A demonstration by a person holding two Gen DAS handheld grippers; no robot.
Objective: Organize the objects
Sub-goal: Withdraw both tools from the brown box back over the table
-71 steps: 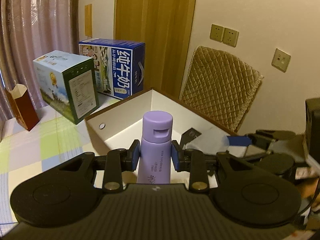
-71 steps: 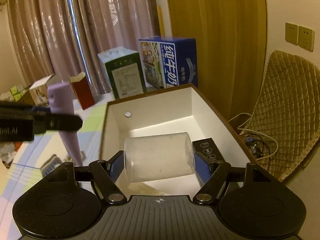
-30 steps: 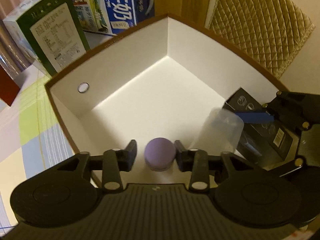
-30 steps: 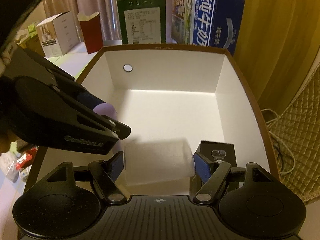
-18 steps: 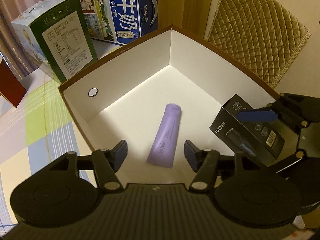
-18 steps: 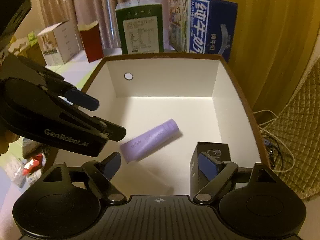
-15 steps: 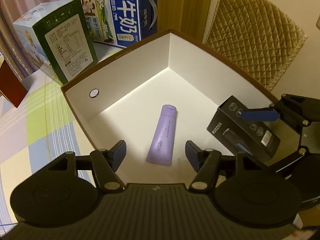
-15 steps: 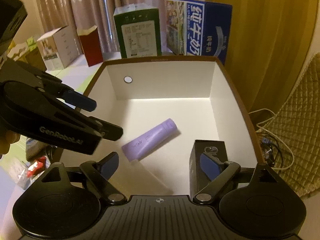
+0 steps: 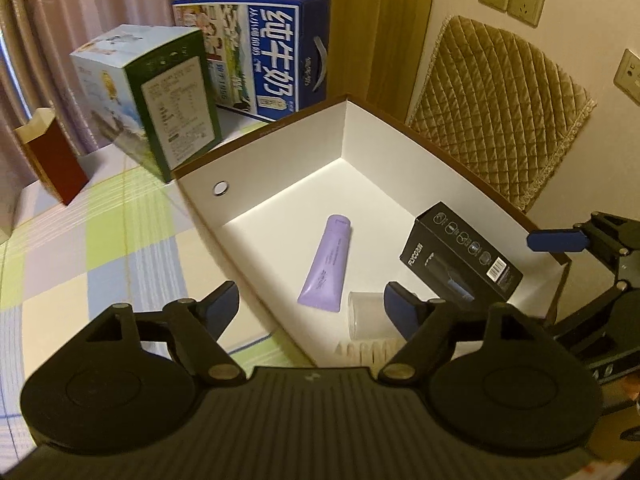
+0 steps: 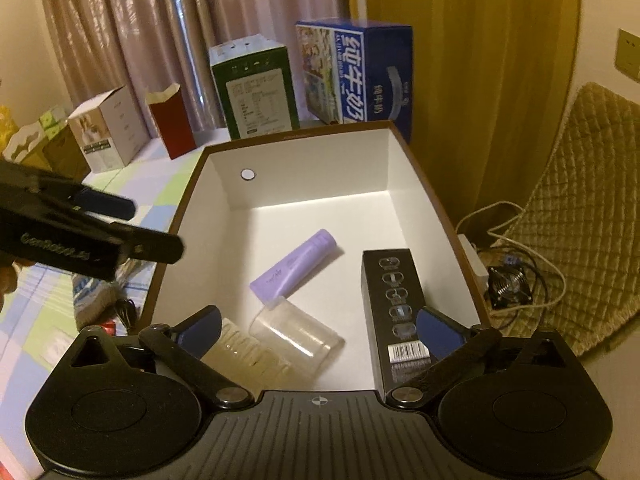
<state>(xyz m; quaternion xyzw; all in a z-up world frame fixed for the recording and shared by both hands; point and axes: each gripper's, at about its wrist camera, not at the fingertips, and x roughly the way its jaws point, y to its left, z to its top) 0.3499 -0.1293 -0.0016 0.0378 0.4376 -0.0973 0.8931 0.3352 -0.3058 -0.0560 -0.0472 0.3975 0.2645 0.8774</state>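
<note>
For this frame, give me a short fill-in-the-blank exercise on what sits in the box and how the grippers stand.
1. The purple tube lies ____ the white box.
2. The clear cup lies on its ____.
3. Both the left gripper and the right gripper have their fingers ____.
4. The carton nearest the box's right wall is ____ in color.

Missing words: inside; side; open; black

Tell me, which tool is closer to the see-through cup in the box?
Right. The right tool hangs open directly above the clear cup; the left tool, also open, sits over the box's near-left edge beside it.
</note>
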